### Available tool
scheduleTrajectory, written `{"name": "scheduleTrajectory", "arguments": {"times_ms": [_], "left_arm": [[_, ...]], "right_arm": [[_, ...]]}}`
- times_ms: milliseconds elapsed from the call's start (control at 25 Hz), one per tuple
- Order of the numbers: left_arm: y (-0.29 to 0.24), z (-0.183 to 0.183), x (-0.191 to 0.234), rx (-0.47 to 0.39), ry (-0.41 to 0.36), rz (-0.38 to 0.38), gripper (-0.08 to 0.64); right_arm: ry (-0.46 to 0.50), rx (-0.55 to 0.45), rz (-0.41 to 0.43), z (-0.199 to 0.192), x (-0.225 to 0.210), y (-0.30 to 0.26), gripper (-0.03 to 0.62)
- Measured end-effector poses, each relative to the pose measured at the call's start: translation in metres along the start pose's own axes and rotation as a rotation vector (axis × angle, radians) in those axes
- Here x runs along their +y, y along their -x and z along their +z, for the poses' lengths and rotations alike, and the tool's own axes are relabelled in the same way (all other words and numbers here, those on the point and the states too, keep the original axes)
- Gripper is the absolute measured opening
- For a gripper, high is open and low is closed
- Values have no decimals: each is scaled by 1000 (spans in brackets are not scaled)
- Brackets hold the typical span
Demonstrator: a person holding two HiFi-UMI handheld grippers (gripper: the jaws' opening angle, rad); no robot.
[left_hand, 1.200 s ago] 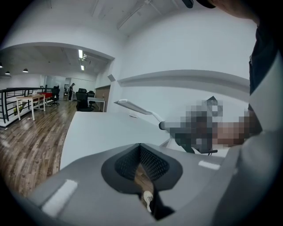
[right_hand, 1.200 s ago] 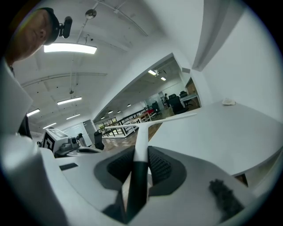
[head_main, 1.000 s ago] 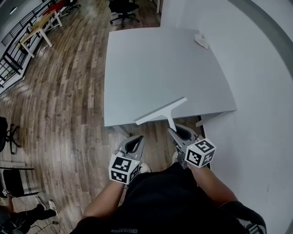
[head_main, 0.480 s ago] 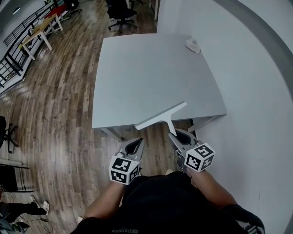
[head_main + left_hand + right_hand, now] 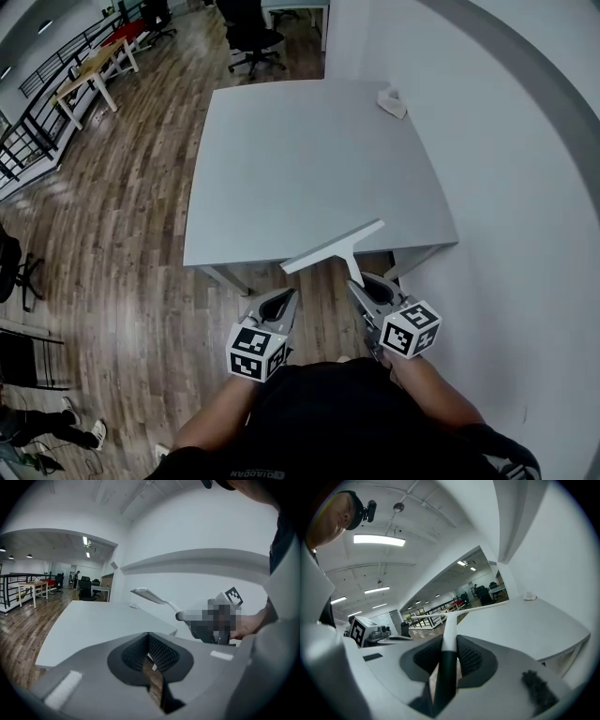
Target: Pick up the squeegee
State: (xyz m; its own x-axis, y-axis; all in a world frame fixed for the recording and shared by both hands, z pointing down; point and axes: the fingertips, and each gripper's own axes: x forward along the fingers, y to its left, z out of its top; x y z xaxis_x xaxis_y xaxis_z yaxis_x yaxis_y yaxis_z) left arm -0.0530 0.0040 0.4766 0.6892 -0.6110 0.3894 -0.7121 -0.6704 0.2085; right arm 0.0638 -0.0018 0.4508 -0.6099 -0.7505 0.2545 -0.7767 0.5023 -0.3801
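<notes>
- Right gripper (image 5: 362,279): jaws clenched on the handle of the squeegee (image 5: 334,246). In the right gripper view the ribbed pads (image 5: 470,656) press on both sides of the handle. Its black lower section runs between them, and its white upper section rises to the blade.
- Squeegee location: carried in the air over the near edge of the desk (image 5: 309,159). The blade lies crosswise and roughly level, ahead of the jaws. No part of it touches the surface.
- Reason for the hold: a grip low on the handle leaves the long blade free and clear of the jaws. Judged from this pose, the pick-up is complete or nearly so.
- Left gripper (image 5: 279,298): jaws closed together with nothing between them. Only floor shows through the slit behind the tips. It hangs beside the right gripper, short of the desk, and takes no share of the load.
- Desk: pale grey matt top on light legs, set with one side along the white wall (image 5: 506,187). It carries one small white object (image 5: 391,101) at the far corner beside the wall. The type of that object cannot be determined.
- Room: an open office with a wood-plank floor (image 5: 122,216). A black office chair (image 5: 251,28) stands beyond the far end of the desk. A dark railing (image 5: 37,112) and further tables (image 5: 94,58) lie at the far left.
</notes>
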Motion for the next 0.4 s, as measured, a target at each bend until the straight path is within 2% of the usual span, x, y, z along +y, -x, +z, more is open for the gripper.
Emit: {"name": "scheduleTrajectory", "arguments": {"times_ms": [400], "left_arm": [[2, -3, 0, 20, -55, -16, 8]], "right_arm": [[0, -12, 8, -4, 6, -7, 98]]}}
